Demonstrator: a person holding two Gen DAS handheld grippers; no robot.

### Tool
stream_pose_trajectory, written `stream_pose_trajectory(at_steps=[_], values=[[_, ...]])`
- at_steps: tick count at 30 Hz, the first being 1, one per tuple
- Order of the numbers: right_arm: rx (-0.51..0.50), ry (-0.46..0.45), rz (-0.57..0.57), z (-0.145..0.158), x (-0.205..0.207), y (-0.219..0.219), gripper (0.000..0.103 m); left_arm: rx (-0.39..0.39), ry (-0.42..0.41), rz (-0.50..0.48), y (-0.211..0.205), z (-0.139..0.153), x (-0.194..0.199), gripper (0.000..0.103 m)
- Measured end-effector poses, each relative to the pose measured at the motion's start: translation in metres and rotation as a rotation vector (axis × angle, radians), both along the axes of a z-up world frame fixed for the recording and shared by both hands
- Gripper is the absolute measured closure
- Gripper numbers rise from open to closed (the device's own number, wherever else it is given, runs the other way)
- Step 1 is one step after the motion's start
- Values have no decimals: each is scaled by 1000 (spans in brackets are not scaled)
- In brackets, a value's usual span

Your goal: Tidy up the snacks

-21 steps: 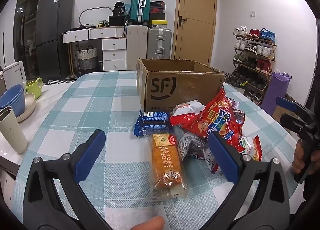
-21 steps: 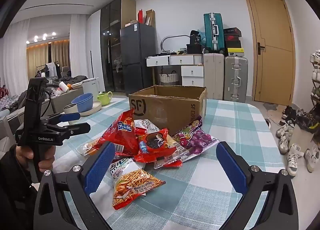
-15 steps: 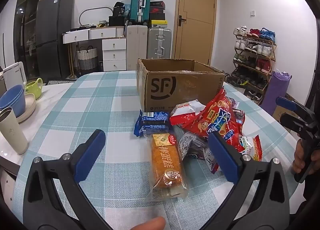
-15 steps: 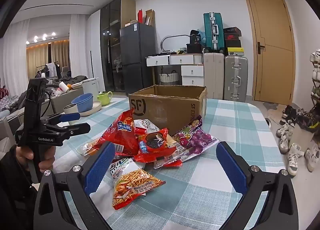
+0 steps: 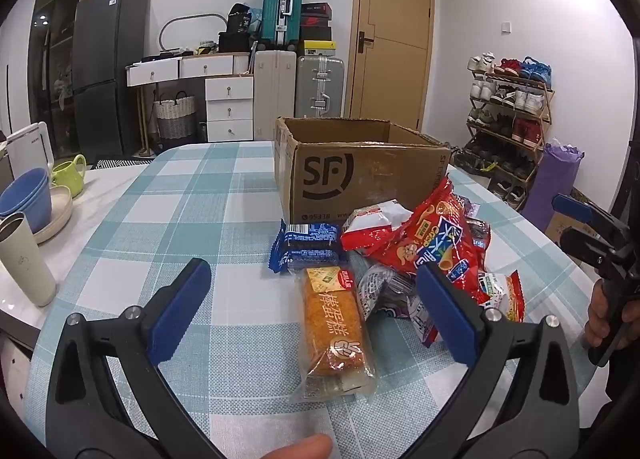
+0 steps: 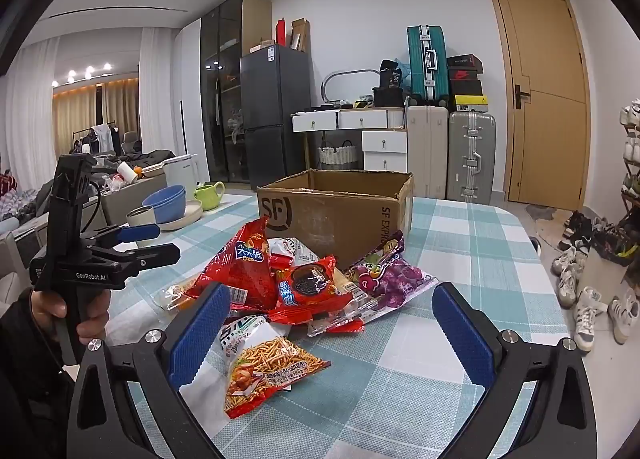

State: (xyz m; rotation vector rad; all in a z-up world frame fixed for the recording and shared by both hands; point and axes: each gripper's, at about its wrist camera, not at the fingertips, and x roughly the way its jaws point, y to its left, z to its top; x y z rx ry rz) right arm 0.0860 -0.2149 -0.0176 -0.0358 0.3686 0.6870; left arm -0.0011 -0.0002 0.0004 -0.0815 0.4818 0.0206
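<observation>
I hold both grippers with fingers spread wide, empty: left gripper (image 5: 312, 307), right gripper (image 6: 328, 335). Snack packets (image 6: 304, 287) lie heaped on the checked worktop (image 5: 180, 211) before an open cardboard box (image 5: 360, 175).

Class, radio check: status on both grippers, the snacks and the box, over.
Left gripper open, empty. Right gripper open, empty. Snack pile on the table, cardboard box open behind it. Nothing in the way.

a home: fridge (image 5: 106, 71), shoe rack (image 5: 508, 115), suitcases (image 5: 318, 87)
</observation>
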Motion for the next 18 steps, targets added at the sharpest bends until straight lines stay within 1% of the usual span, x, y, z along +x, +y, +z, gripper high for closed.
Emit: stream_pose_trajectory(at_steps=[18], values=[[-2,2,-2,0,0,0,0,1,-2,0,3,0,1,1]])
